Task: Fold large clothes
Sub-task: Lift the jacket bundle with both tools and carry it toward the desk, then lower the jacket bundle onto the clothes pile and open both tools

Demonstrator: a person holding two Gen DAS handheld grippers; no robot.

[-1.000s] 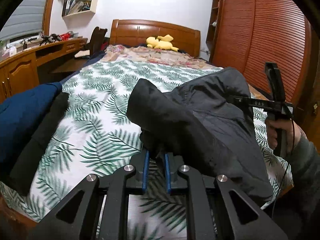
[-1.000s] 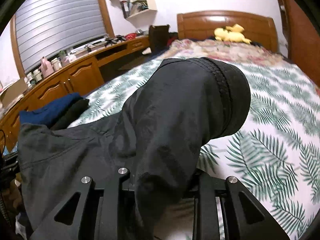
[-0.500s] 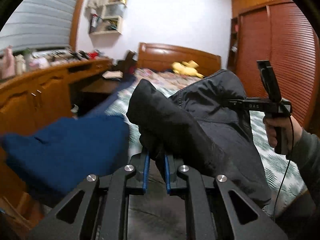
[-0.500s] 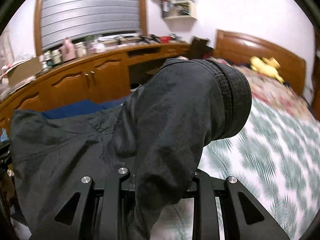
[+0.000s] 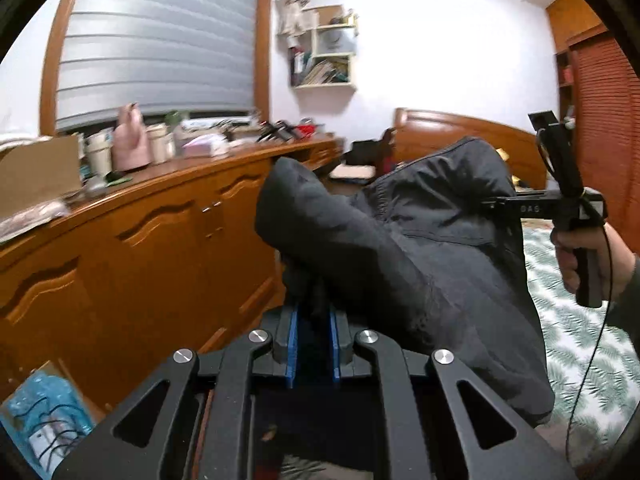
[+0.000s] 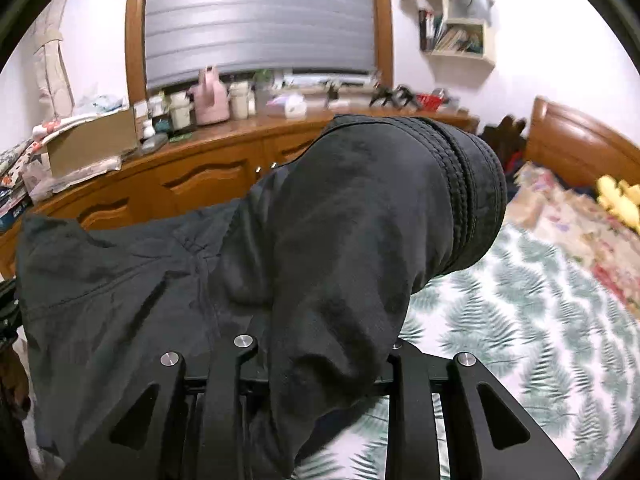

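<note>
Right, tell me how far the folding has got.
Done: the dark jacket looks bundled into a compact shape. In hand: left gripper and right gripper hold it in the air beside the bed. Left: setting it down somewhere.

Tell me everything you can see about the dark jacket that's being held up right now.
The dark jacket is a charcoal-black garment of matte, slightly padded-looking fabric with stitched seams and a thick ribbed edge. It hangs bunched and draped in the air, off the bed and in front of the wooden cabinets. The left gripper pinches a fold between its blue pads; the right gripper has cloth draped over its jaws, which are opening slightly.
</note>
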